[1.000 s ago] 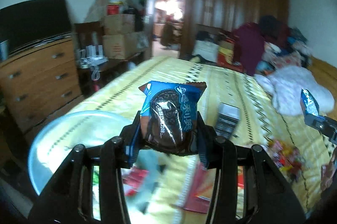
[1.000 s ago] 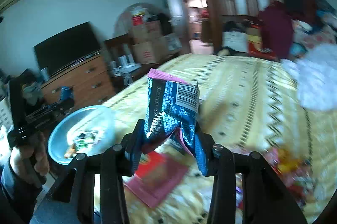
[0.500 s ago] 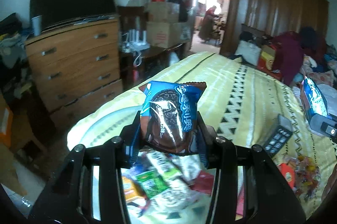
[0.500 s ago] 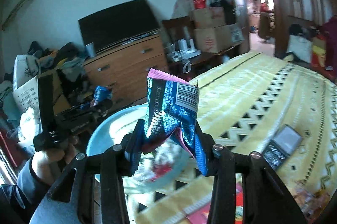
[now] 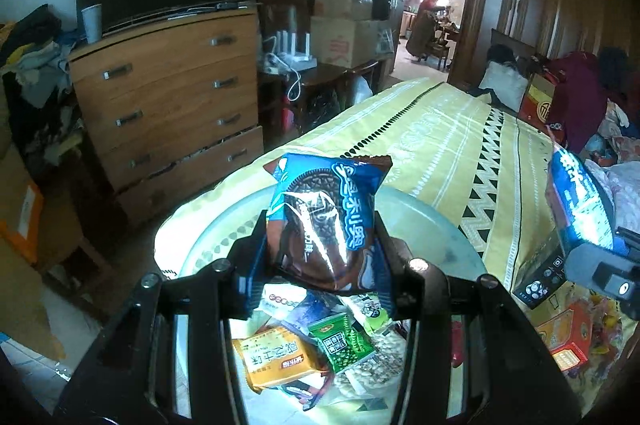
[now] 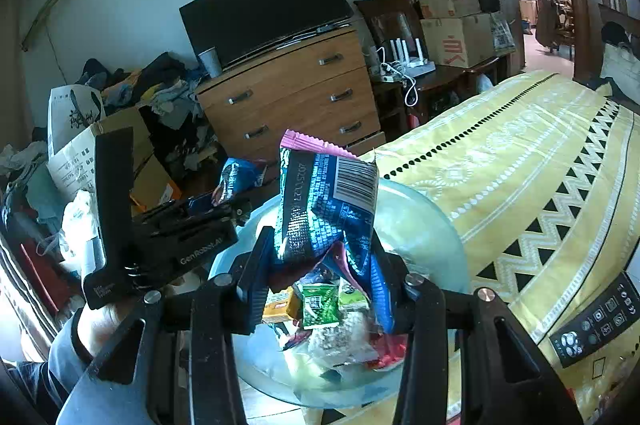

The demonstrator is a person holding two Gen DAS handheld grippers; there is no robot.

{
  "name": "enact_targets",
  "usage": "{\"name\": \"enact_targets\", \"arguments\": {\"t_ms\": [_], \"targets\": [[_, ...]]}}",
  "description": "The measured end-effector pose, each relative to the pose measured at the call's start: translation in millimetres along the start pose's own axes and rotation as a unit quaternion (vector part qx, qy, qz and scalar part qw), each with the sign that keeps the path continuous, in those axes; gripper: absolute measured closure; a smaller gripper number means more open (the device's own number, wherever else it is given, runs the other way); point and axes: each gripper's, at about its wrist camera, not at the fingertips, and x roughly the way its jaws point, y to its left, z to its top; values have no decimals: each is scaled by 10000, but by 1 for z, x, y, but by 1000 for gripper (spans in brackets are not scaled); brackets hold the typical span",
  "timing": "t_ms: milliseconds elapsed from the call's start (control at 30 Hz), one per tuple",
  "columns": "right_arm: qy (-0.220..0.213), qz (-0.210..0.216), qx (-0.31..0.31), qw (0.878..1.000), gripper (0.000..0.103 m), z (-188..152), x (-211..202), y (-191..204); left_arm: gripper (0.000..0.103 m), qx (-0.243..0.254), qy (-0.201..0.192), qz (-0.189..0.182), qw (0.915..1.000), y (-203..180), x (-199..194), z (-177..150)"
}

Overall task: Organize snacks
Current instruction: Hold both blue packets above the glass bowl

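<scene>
My left gripper [image 5: 320, 265] is shut on a blue cookie packet [image 5: 326, 217] with a dark round biscuit printed on it. It hangs over a pale glass bowl [image 5: 432, 225] holding several snack packets [image 5: 328, 341]. My right gripper [image 6: 320, 265] is shut on a crumpled blue and pink snack packet [image 6: 326, 209] with a barcode, above the same bowl [image 6: 416, 221]. In the right wrist view the left gripper [image 6: 236, 193] shows at the left with its packet. In the left wrist view the right gripper's packet [image 5: 580, 201] shows at the right edge.
The bowl sits at the corner of a bed with a yellow patterned cover [image 5: 440, 145]. A black remote [image 6: 596, 321] and red snack boxes [image 5: 568, 337] lie on the bed to the right. A wooden chest of drawers [image 5: 168, 93] stands beyond the bed's edge.
Both grippers swung left across the bed with their packets held. The bowl, earlier off to the left, now lies directly beneath both grippers.
</scene>
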Motion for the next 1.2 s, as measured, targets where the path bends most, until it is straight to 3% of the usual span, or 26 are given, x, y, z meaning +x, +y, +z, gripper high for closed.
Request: {"name": "enact_targets", "arguments": {"t_ms": [1200], "targets": [[289, 41, 116, 9995, 57, 0, 45, 12, 57, 55, 392, 65, 9992, 22, 31, -7]]}}
